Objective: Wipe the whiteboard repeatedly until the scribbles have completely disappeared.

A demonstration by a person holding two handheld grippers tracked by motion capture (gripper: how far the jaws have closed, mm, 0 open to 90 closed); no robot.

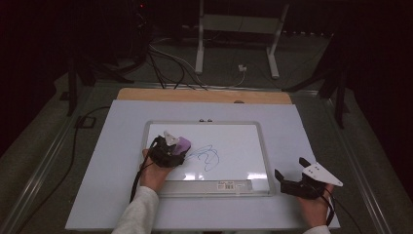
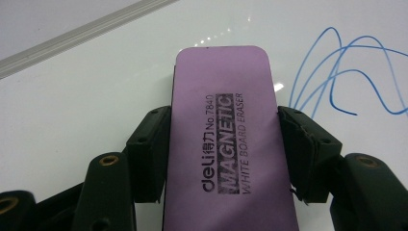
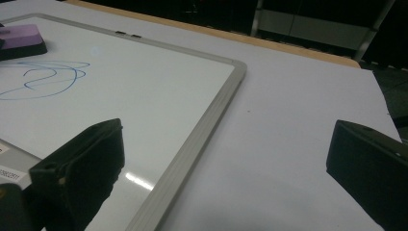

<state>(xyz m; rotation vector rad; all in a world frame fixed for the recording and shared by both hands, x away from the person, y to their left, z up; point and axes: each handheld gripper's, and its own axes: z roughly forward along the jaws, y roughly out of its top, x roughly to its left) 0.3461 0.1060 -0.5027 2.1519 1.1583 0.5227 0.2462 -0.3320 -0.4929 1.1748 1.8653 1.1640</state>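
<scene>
I have the left gripper (image 2: 223,144) clamped on the purple whiteboard eraser (image 2: 226,139) — in the left gripper view its black jaws press the eraser's two long sides, about halfway along. The eraser is a flat, rounded-corner rectangle with a matte purple top printed "deli No.7840 MAGNETIC WHITE BOARD ERASER", and a dark underside edge shows along its left flank. Its long axis runs from the bottom of that frame up to the centre, pointing away from my hand. In the high view the eraser (image 1: 183,144) sits left of centre on the whiteboard (image 1: 243,141), its free end aimed right and slightly up, just beside the blue marker scribble (image 1: 207,157) — looping thin lines on the glossy white surface. In the left gripper view the same scribble (image 2: 337,77) lies at the upper right, close to the eraser's far corner.

The whiteboard is a landscape rectangle with a pale metal frame, a barcode label on its lower rail, lying on a smooth light-grey table sheet (image 1: 107,161) with a wooden edge strip (image 1: 204,95) beyond it.

The right gripper (image 1: 292,175) rests at the lower right of the high view, off the board's corner, its jaws spread wide with nothing between them.
</scene>
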